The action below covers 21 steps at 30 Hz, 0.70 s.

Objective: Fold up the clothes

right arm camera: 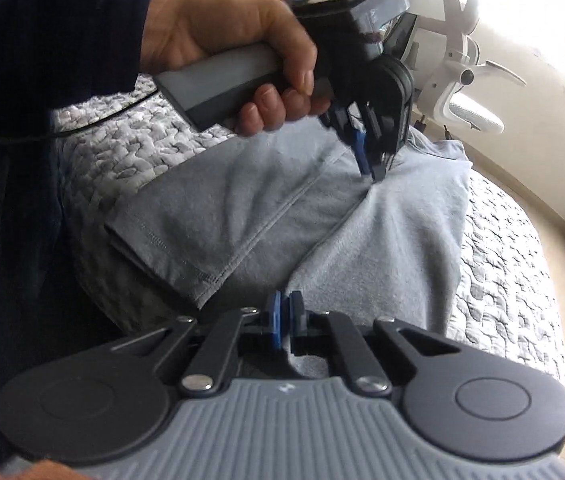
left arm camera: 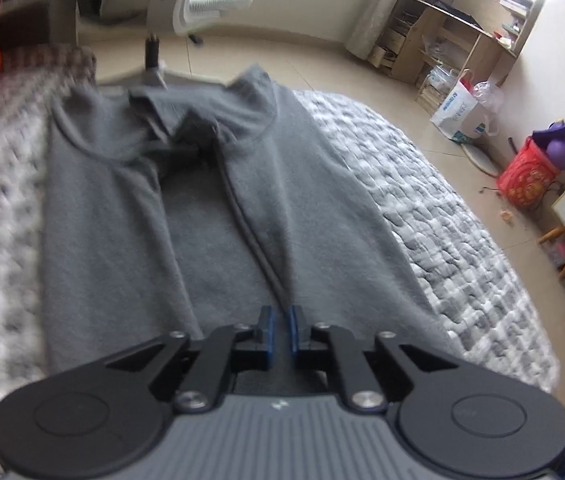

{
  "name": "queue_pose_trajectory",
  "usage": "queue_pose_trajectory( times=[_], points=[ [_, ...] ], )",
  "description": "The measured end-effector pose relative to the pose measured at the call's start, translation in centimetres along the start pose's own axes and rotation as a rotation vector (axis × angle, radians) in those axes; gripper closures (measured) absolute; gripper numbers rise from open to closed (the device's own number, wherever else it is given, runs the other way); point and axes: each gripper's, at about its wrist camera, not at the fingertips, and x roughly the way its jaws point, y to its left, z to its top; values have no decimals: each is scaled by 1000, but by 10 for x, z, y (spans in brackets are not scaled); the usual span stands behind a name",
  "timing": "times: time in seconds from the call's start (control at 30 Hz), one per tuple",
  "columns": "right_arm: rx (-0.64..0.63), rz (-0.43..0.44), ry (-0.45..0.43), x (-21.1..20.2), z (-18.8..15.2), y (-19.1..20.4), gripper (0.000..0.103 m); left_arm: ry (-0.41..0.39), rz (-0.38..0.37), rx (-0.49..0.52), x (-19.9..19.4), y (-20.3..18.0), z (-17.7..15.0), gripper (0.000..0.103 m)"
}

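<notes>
You had the grey shirt [left arm camera: 218, 208] lying flat on the quilted bed [left arm camera: 434, 216], both side panels already turned in so their edges met along a seam running down the middle. Your left claw [left arm camera: 282, 330] was closed on that seam at the near hem in its own view, its blue pads [left arm camera: 293, 328] pinching cloth; from the right wrist view the same left claw [right arm camera: 370, 168] sat farther up the shirt, nipping the fold line. Your right claw [right arm camera: 282, 320] was closed too, at the near edge of the shirt [right arm camera: 382, 248], though whether it truly held fabric or only pressed beside it could not be told. The risk from here, as I judged it, was uneven lifting: with 2 pinches on thin layers, 1 claw could catch only the top layer, so the tucked panel would slide open. Pulling too fast could also drag the quilt up or skew the fold.
</notes>
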Motion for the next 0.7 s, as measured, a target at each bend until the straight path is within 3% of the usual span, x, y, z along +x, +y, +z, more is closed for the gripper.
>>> queue_pose_trajectory(
  times=[0.2, 0.27, 0.33, 0.5, 0.7],
  points=[
    [-14, -15, 12, 1, -9, 12, 95, 49, -7, 44, 6, -8, -8, 95],
    [24, -3, 2, -1, -10, 9, 88, 45, -5, 54, 5, -11, -9, 95],
    [69, 16, -18, -8, -11, 2, 88, 51, -17, 41, 5, -10, -9, 95],
    [259, 9, -67, -28, -20, -29, 87, 51, 4, 82, 3, -16, -14, 95],
    [636, -34, -77, -35, -44, -88, 86, 43, -14, 52, -10, -17, -11, 91]
  ],
)
